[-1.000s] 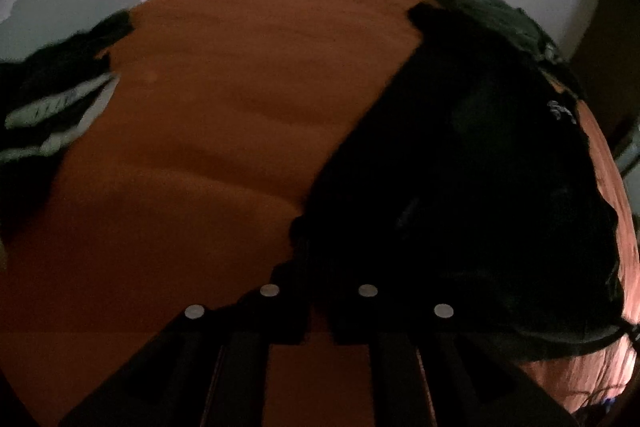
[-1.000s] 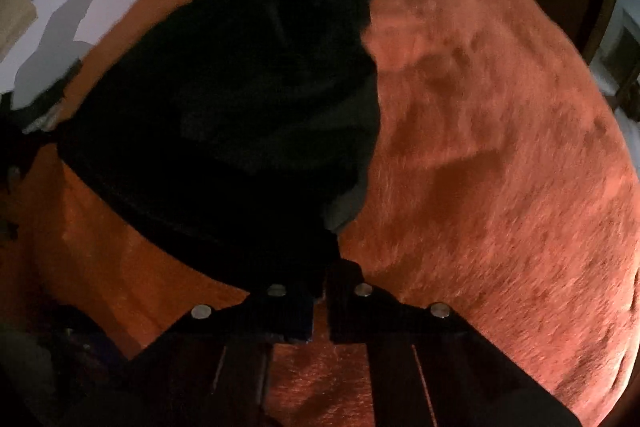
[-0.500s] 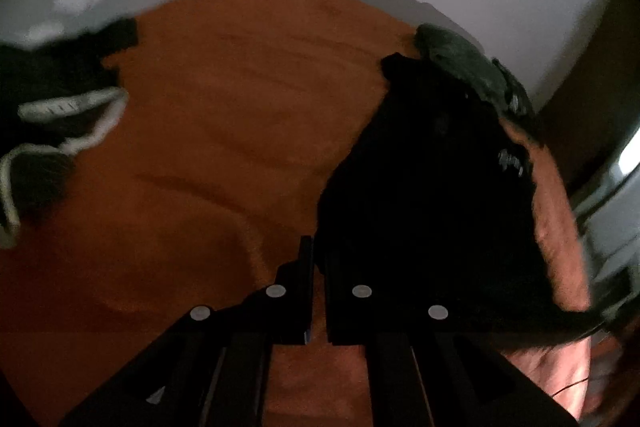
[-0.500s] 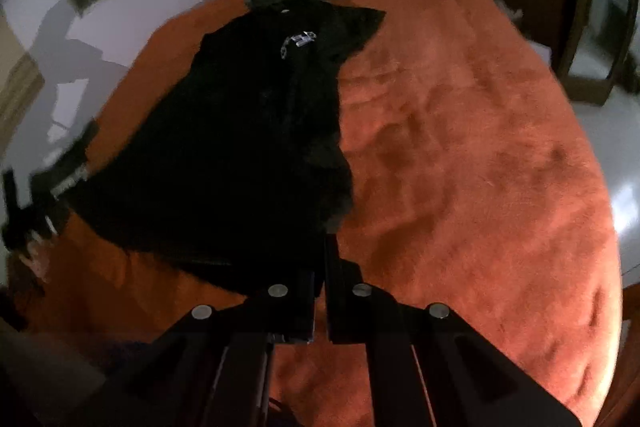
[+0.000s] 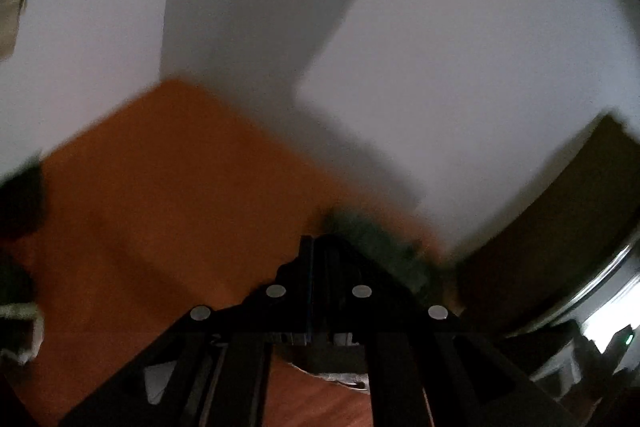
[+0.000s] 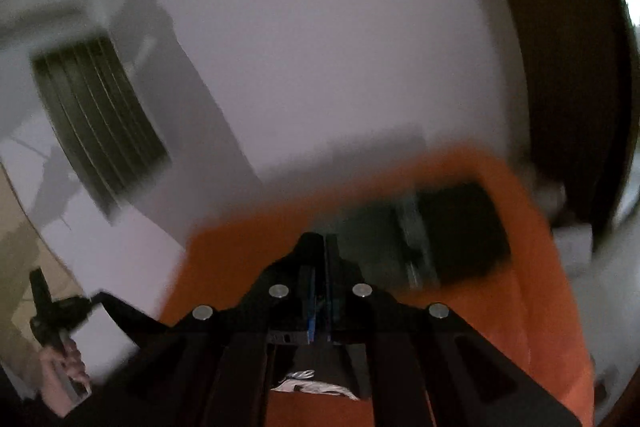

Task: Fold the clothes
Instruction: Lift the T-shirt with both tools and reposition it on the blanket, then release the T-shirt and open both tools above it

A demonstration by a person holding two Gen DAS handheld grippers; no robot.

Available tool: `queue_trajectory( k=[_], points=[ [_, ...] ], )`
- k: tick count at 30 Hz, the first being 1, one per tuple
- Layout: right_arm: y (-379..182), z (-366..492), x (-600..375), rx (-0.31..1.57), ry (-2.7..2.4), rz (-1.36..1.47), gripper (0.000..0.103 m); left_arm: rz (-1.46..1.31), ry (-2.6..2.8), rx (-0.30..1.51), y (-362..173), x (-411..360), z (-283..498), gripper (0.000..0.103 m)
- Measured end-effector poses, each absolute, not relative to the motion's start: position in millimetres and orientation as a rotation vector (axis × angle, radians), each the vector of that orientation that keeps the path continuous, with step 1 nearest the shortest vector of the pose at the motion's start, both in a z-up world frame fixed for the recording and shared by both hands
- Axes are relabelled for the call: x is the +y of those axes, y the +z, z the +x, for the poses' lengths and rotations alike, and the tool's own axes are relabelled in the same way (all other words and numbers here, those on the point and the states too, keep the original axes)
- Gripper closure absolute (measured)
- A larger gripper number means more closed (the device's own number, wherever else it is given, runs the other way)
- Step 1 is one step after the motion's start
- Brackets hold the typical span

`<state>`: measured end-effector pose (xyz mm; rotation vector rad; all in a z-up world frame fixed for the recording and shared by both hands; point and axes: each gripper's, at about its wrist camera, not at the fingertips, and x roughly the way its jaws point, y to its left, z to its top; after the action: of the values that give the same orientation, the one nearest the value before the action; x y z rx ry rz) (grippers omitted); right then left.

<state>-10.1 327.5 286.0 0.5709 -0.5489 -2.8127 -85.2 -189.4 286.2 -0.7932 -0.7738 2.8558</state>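
Now both tools are clenched: the left gripper (image 5: 314,247) and the right gripper (image 6: 324,243) each pinch black fabric, seen hanging under their fingers as the black garment (image 6: 320,367), a pale printed patch showing. Beyond lies a fuzzy orange blanket (image 6: 532,307) with two folded clothes (image 6: 452,231), one greenish, one black, near the plain white wall (image 5: 440,67). Blurred throughout.

A black garment (image 6: 320,367) hangs below blurred, apparently with a pale printed patch, above the orange bed (image 6: 536,299).
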Motion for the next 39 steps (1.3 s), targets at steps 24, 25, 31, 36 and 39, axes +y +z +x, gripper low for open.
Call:
queue_trajectory(
  k=[24,25,31,36,39],
  points=[
    [-82.8,219.0,346.3,-0.460,-2.574,1.366,0.100,-1.424,2.447,-0.123,-62.1,-83.7,57.7,0.098],
    [-95.7,222.0,350.5,-0.480,-2.564,1.397,0.100,-1.462,2.412,-0.094,-77.9,-75.4,49.6,0.098],
    [-120.7,223.4,361.0,-0.523,-2.538,1.458,0.100,-1.469,2.351,0.172,-122.1,-26.9,-8.4,0.075],
    [-119.0,219.4,364.4,-0.517,-2.526,1.455,0.100,-1.291,2.391,0.300,-144.2,0.4,-47.2,0.053],
    [-126.1,217.6,366.7,-0.528,-2.503,1.471,0.100,-1.265,2.371,0.246,-157.2,11.3,-76.8,0.052]
  ],
)
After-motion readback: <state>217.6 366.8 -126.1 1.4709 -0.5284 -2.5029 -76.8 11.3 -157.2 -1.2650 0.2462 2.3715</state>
